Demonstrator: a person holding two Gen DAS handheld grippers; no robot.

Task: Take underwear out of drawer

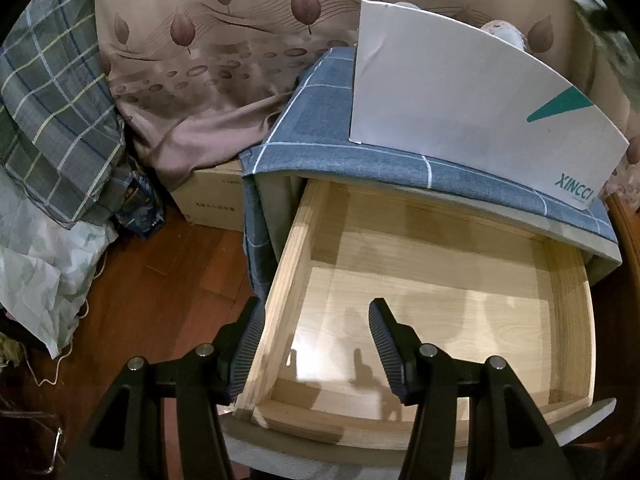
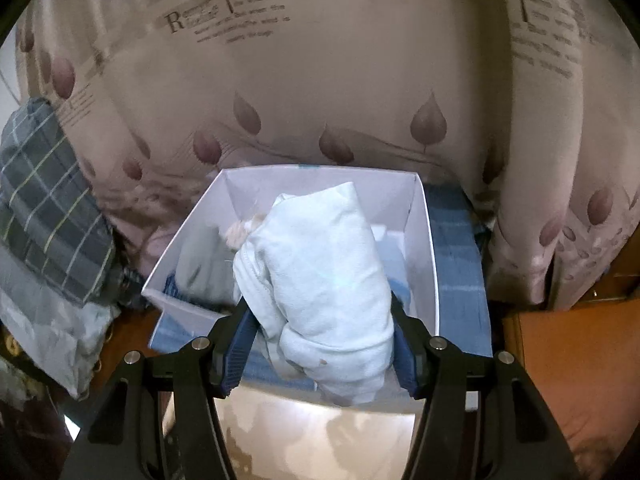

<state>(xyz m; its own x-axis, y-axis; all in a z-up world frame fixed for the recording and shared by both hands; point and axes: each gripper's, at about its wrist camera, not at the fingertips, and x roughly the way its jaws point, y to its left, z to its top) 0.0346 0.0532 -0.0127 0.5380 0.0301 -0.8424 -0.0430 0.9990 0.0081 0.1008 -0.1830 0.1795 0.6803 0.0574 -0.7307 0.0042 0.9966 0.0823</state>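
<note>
Your right gripper [image 2: 322,344] is clenched on the underwear [image 2: 320,280] — a pale blue, soft knit bundle, rolled thick, pads pressing its two sides low down. Its long axis runs away from you along the fingers, tilted a bit left at the far end, so most of the bundle sticks out past the fingertips and hangs over the white box [image 2: 424,240]. That is the relation to watch: the open box lies straight ahead and below the bundle, front rim just under the fingertips. My read — it only has to go forward and down, then be let go. The right hand is the nearer one; it already has the item.

The box is thin white cardboard, square-cornered, smooth walls, already holding grey and blue folded cloth. It sits on a blue checked cloth [image 1: 320,148] draped over the cabinet top.

Your left gripper [image 1: 316,344] is released, jaws wide, nothing between them. It hovers over the front left corner of the drawer [image 1: 280,280], the left finger outside the drawer's side wall, the right one inside. The drawer is pale bare wood, pulled out, its visible bottom bare — nothing left in it that I can see.

Risk, as a guess: the soft roll may unroll or catch the box rim.
</note>
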